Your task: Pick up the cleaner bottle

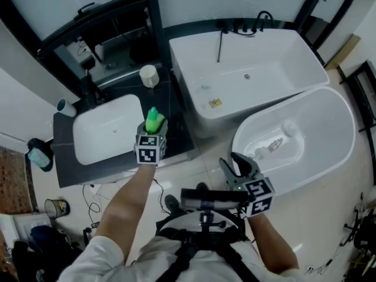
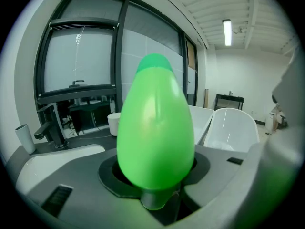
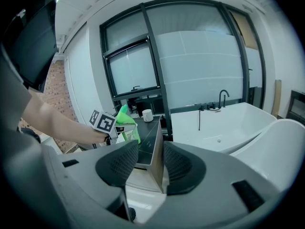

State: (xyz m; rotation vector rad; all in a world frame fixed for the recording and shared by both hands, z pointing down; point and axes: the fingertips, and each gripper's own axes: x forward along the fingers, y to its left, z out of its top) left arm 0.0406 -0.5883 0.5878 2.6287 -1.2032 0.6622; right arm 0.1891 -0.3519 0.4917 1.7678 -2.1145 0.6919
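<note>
Left gripper view: left gripper (image 2: 155,178) jaws clamped on bottle (image 2: 155,128) belly, frame centre, upright beside basin (image 1: 106,128); low grip likely steadies lift. Right gripper (image 3: 145,163) jaws apart, empty, held clear.

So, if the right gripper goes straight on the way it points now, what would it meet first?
Probably the near corner of the dark vanity counter, though depth is unclear.
</note>
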